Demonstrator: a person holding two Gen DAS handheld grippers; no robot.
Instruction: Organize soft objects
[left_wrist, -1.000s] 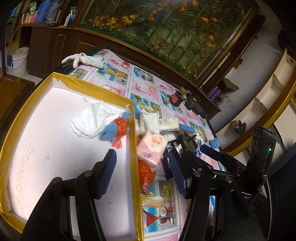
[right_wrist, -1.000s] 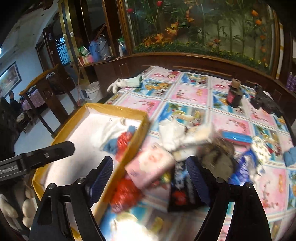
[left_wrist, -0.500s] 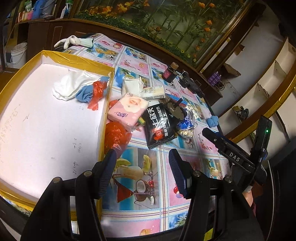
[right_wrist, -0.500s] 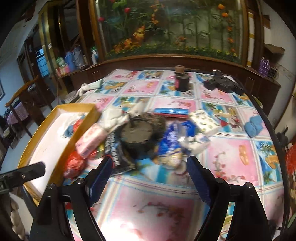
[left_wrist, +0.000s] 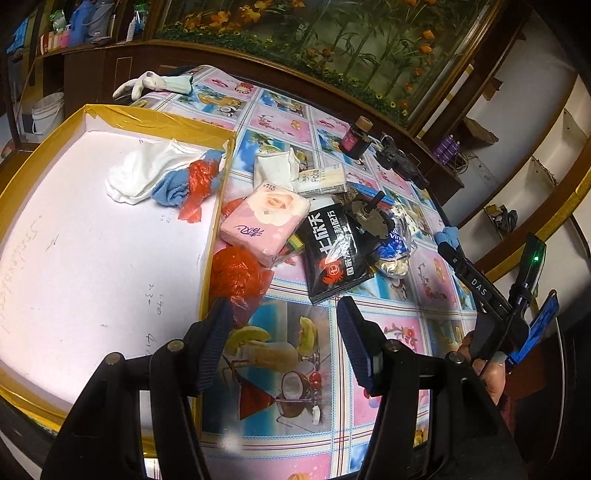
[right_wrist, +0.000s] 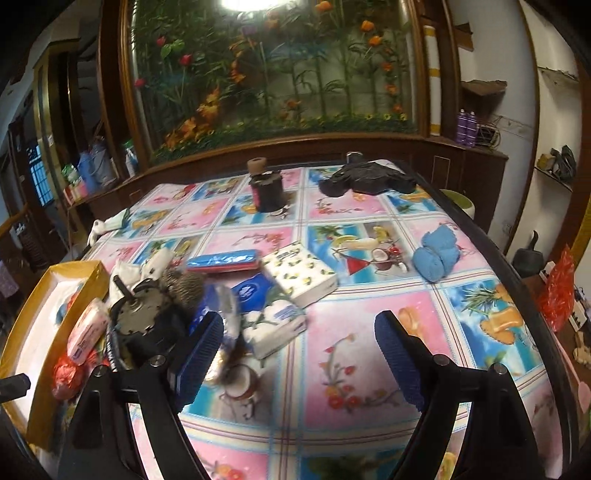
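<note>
A yellow-rimmed box (left_wrist: 218, 221) with a white floor holds a white cloth (left_wrist: 144, 173), a blue cloth (left_wrist: 170, 188) and a red plastic bag (left_wrist: 197, 184). Beside it on the table lie a pink tissue pack (left_wrist: 264, 219), a red bag (left_wrist: 236, 273), a black packet (left_wrist: 334, 251) and white socks (left_wrist: 275, 166). My left gripper (left_wrist: 284, 339) is open and empty above the tablecloth. My right gripper (right_wrist: 299, 354) is open and empty. A blue yarn bundle (right_wrist: 437, 254) lies on the table to the right. The lemon-print tissue pack (right_wrist: 299, 273) sits mid-table.
A dark bottle (right_wrist: 267, 188) and a black object (right_wrist: 365, 181) stand at the table's far side. A white glove (left_wrist: 151, 83) lies at the far left corner. A metal disc part (right_wrist: 142, 312) and a blue case (right_wrist: 221, 260) lie in the pile. The table edge (right_wrist: 517, 280) runs along the right.
Both grippers have pulled back from the pile. The right wrist view has swung to the right, so the yarn bundle and the table's right side come into view. Both stay open.
</note>
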